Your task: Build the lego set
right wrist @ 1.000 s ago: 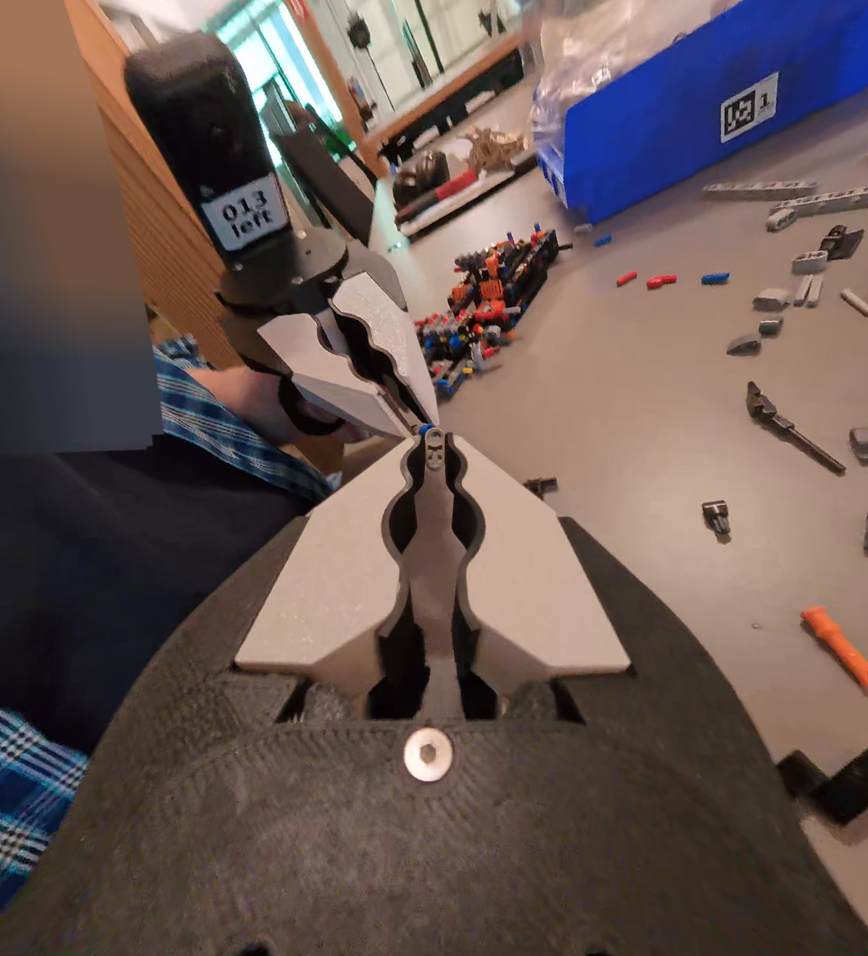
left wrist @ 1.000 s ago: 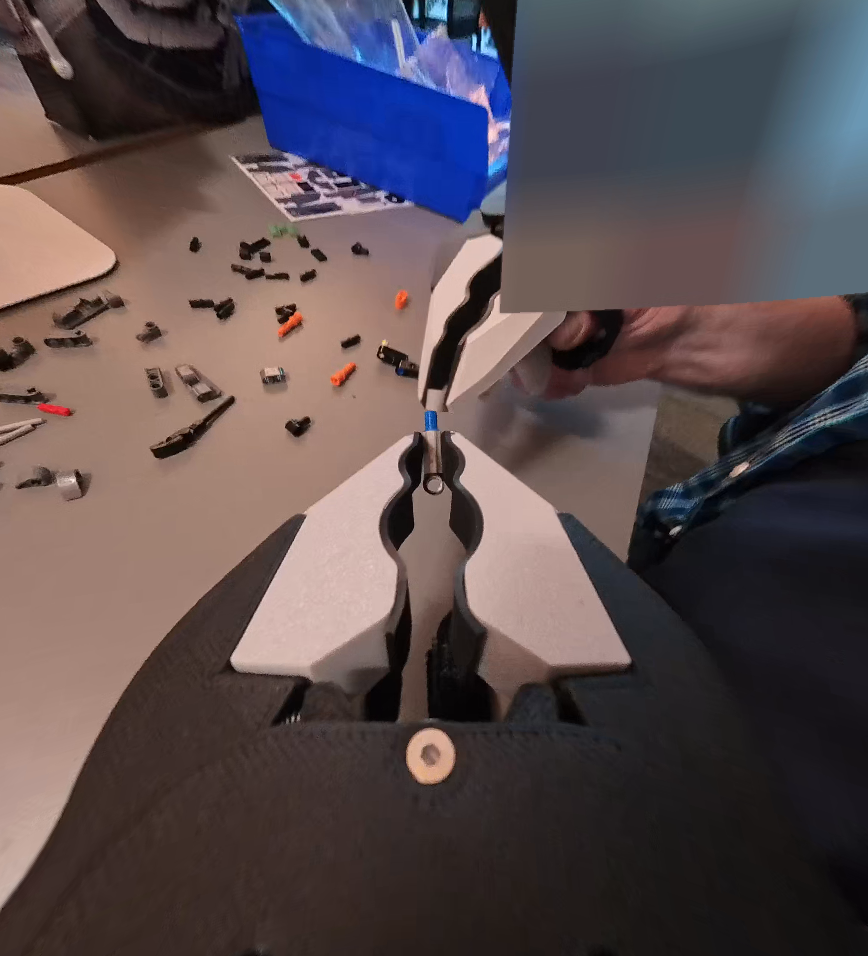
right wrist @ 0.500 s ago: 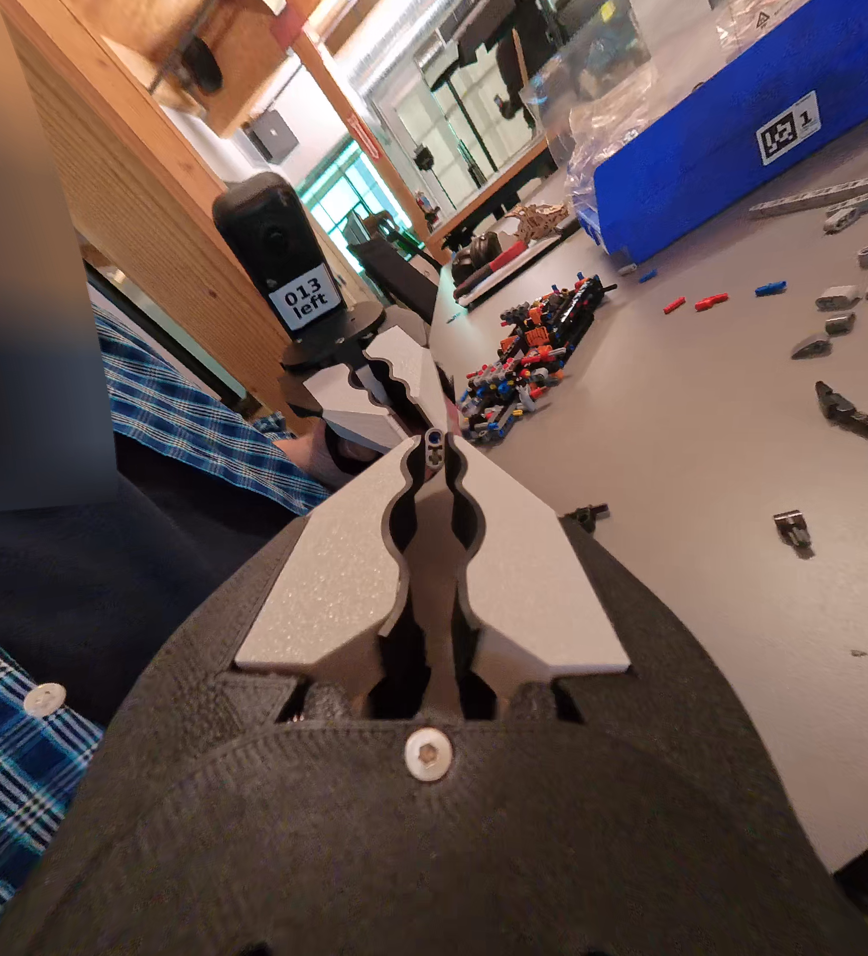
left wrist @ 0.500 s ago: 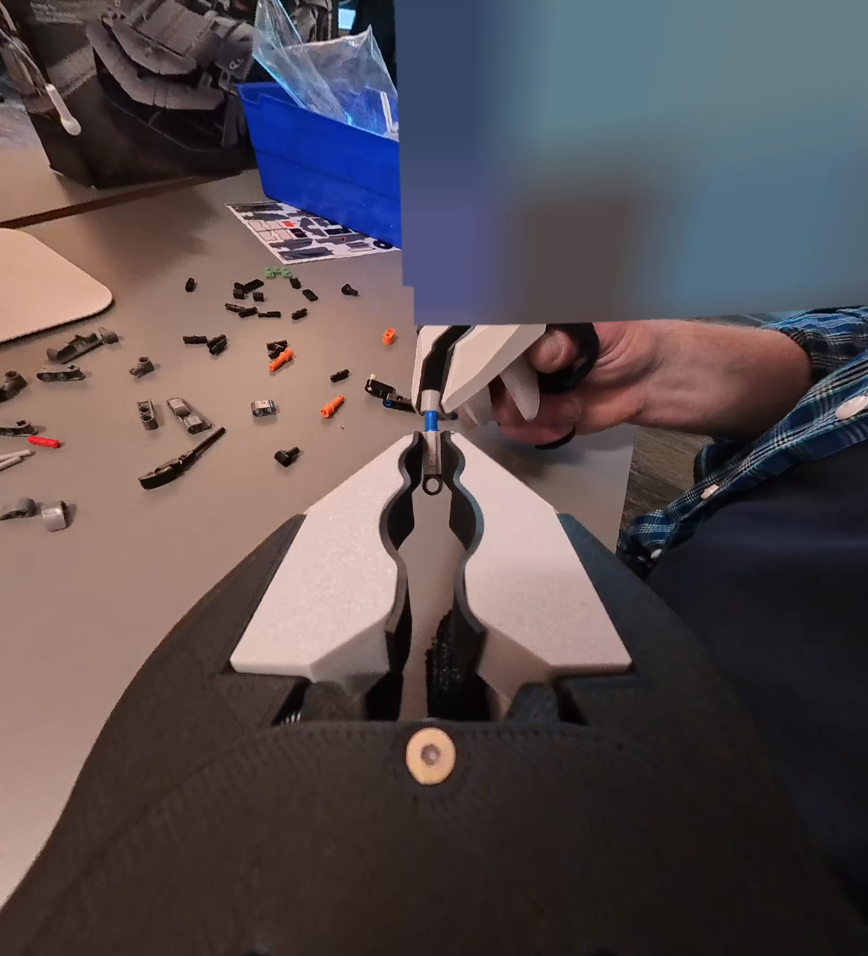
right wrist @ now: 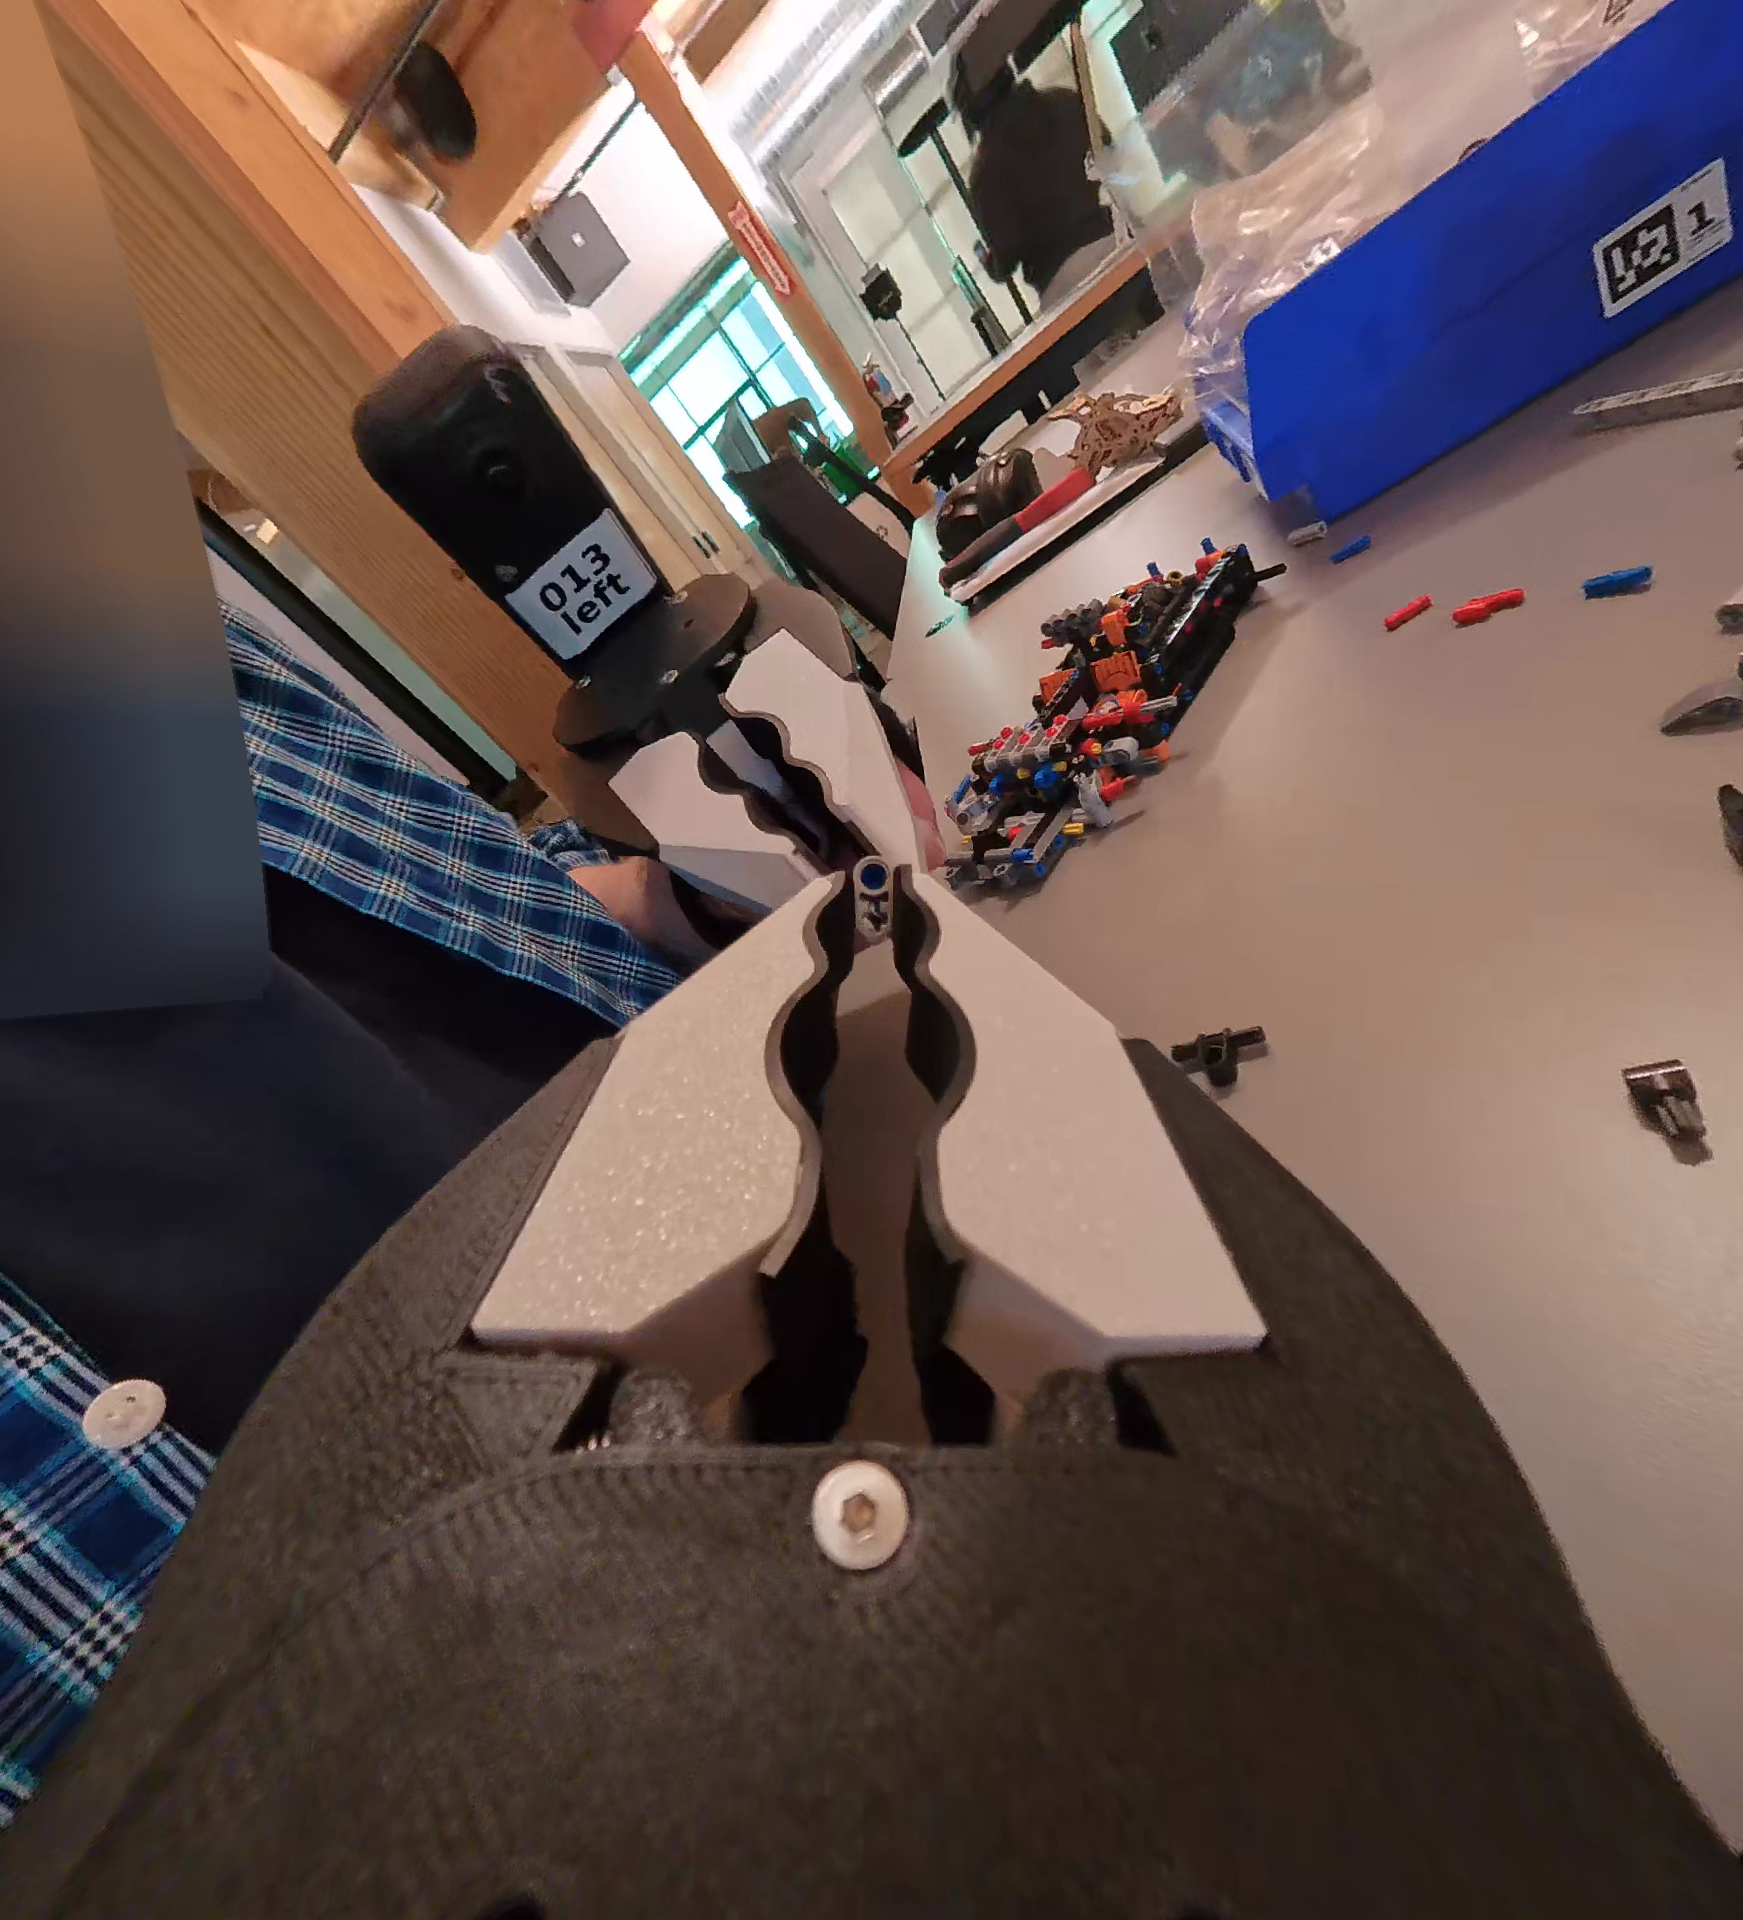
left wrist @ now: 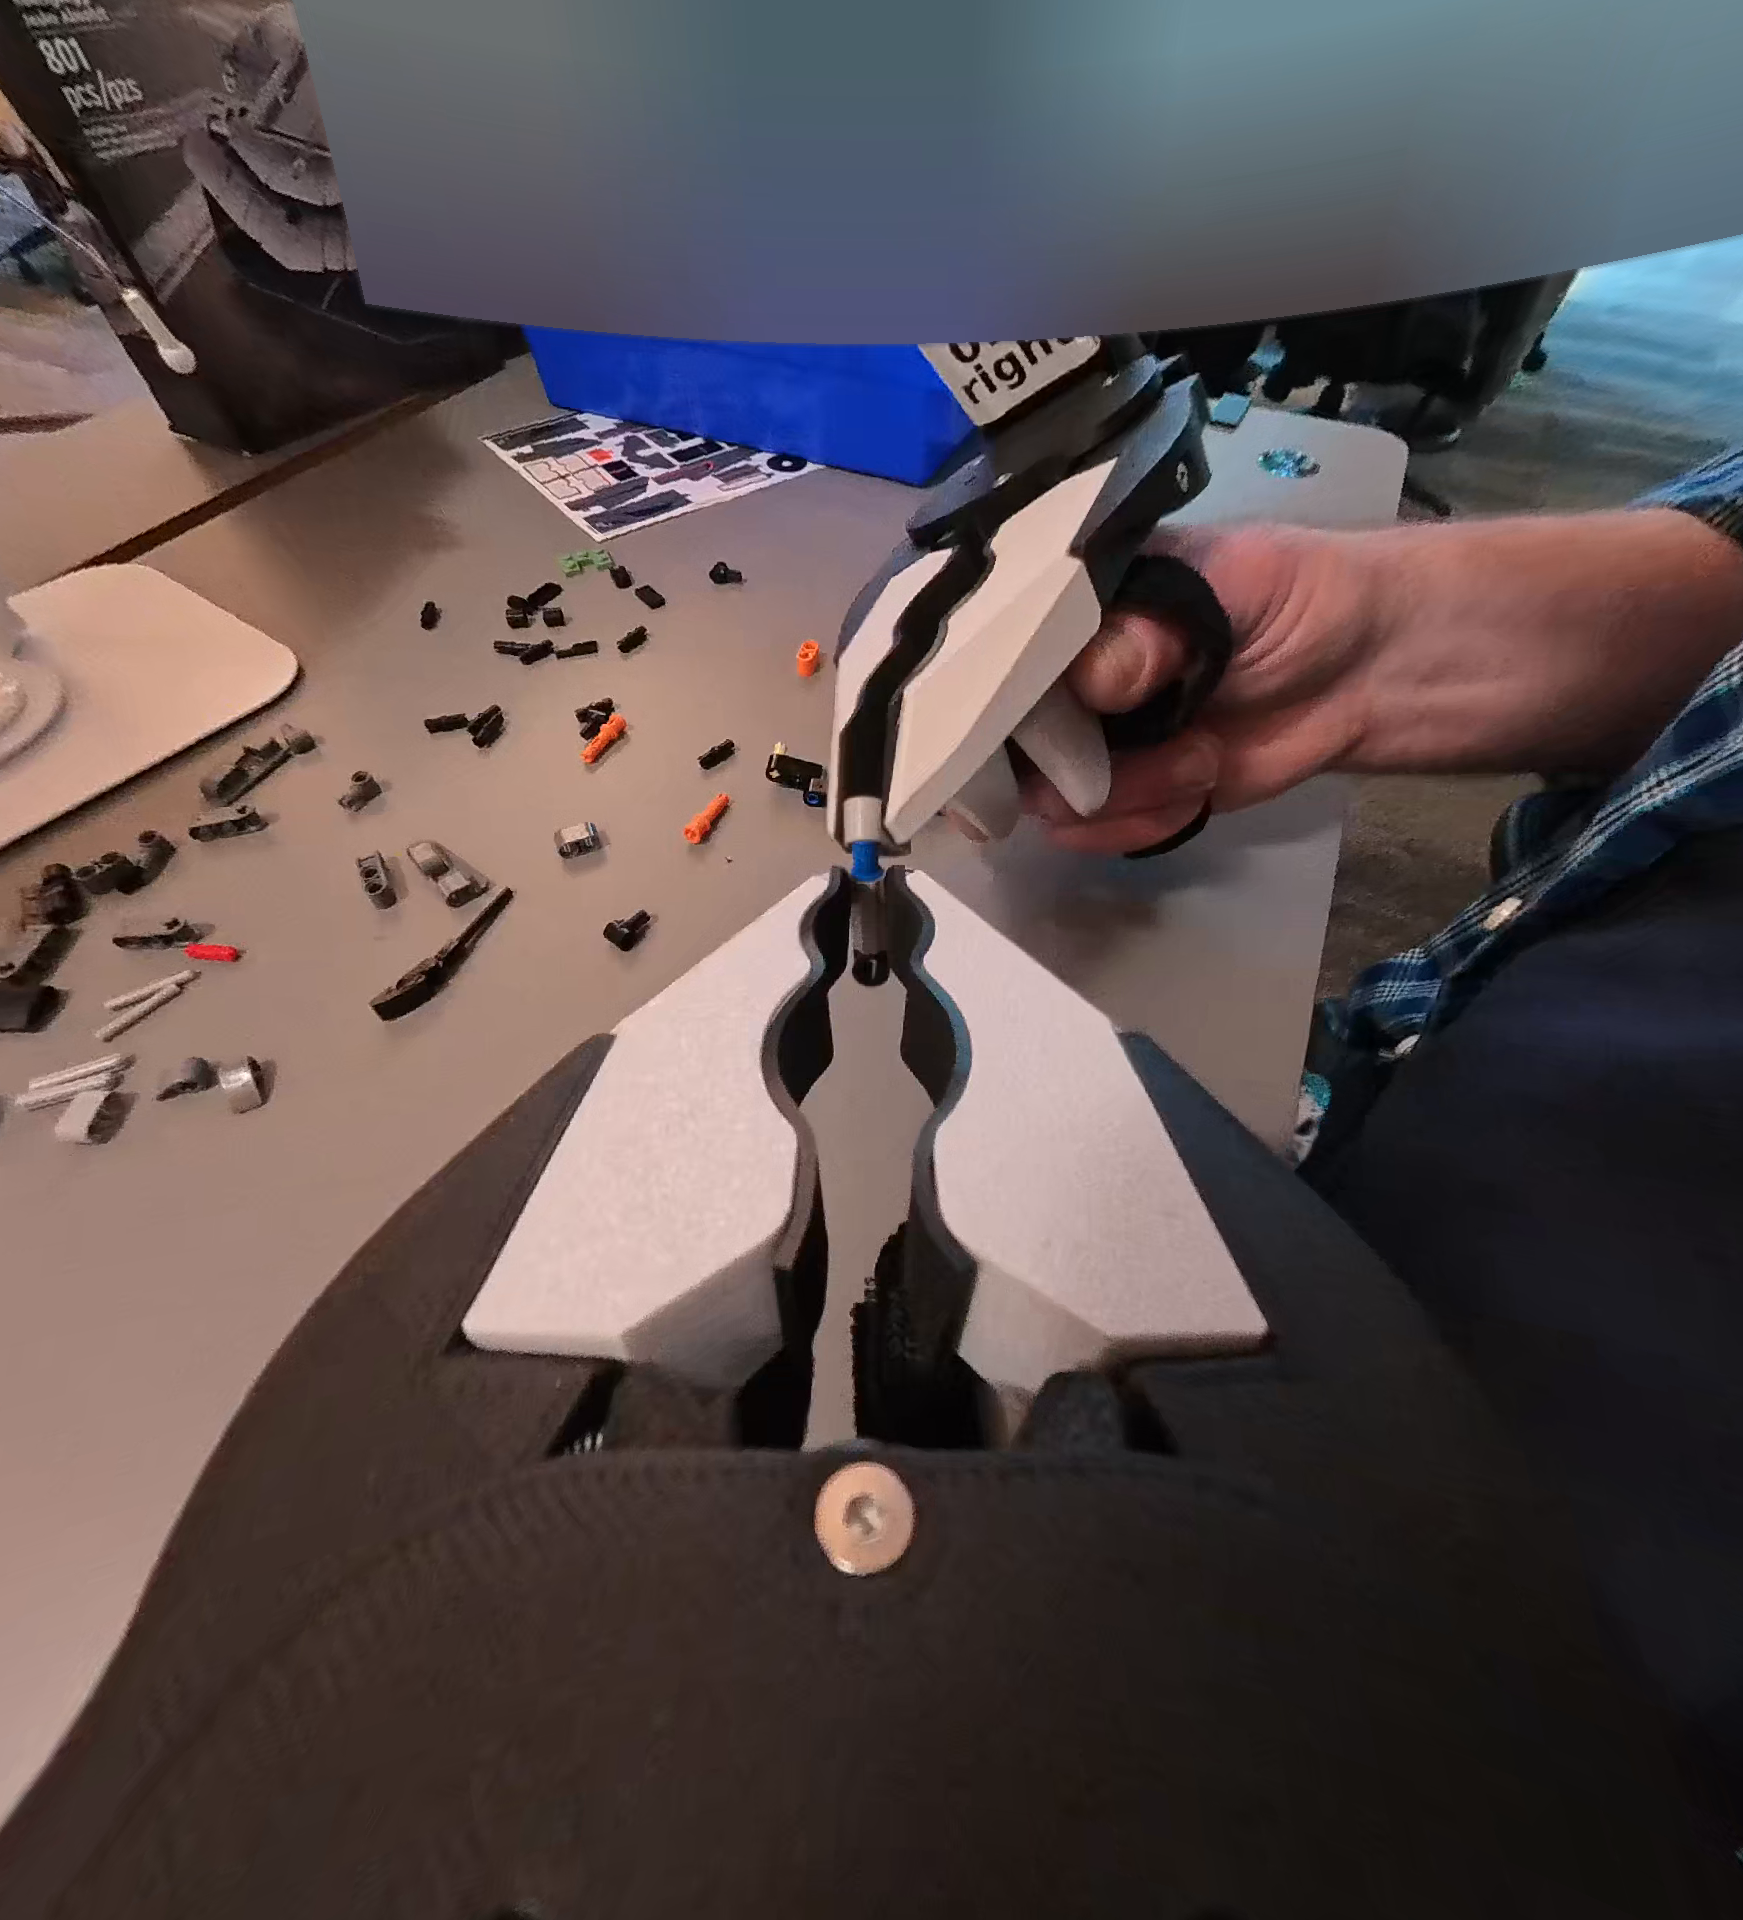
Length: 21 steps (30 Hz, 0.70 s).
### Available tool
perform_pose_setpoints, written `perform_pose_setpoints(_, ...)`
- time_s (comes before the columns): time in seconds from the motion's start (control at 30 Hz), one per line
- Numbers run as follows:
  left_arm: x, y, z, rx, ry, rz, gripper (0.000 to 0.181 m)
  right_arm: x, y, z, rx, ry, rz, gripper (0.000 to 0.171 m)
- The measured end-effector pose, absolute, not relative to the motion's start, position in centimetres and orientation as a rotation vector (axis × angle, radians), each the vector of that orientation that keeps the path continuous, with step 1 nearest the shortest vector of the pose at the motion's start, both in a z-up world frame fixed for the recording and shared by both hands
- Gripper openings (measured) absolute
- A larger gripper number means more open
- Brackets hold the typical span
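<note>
In the left wrist view my left gripper (left wrist: pixel 868 902) is shut on a small dark grey piece (left wrist: pixel 868 935) with a blue pin (left wrist: pixel 862 861) sticking out of its far end. My right gripper (left wrist: pixel 864 826) comes down from the upper right, shut on a light grey connector (left wrist: pixel 855 814) that meets the blue pin. In the right wrist view my right gripper (right wrist: pixel 872 896) is shut on the light grey connector (right wrist: pixel 876 912), with the blue pin (right wrist: pixel 872 876) showing in its top hole. The left gripper (right wrist: pixel 825 821) is just behind it. Both are held in the air near the table's front edge.
A partly built model (right wrist: pixel 1106 707) lies on the grey table (right wrist: pixel 1366 987). Loose black, grey, orange and red parts (left wrist: pixel 451 769) are scattered to the left. A blue bin (left wrist: pixel 742 400), a sticker sheet (left wrist: pixel 638 478) and a dark box (left wrist: pixel 202 208) stand at the back. A person's torso is close behind. My two grippers' fingertips are within a few centimetres of each other.
The right gripper has swung up and now points steeply down onto the left gripper's tips. The blue pin now sits in the connector's hole. Both grippers stay shut.
</note>
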<state>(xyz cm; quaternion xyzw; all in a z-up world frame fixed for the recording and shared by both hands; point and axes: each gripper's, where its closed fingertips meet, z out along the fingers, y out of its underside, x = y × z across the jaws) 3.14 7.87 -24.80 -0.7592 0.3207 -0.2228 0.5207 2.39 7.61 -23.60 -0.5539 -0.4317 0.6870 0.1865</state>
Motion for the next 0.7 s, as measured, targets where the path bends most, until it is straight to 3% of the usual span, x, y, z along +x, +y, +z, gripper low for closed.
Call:
perform_pose_setpoints(0.47, 3.8, 8.0, -29.8, -1.996, 0.955, -0.301, 0.005, 3.5, 8.0, -28.7, -1.728, -1.569, 1.411, 0.005)
perform_pose_setpoints(0.7, 4.2, 8.0, -31.6, -2.057, 0.983, -0.274, 0.005, 4.0, 8.1, -30.6, -1.772, -1.598, 1.365, 0.006)
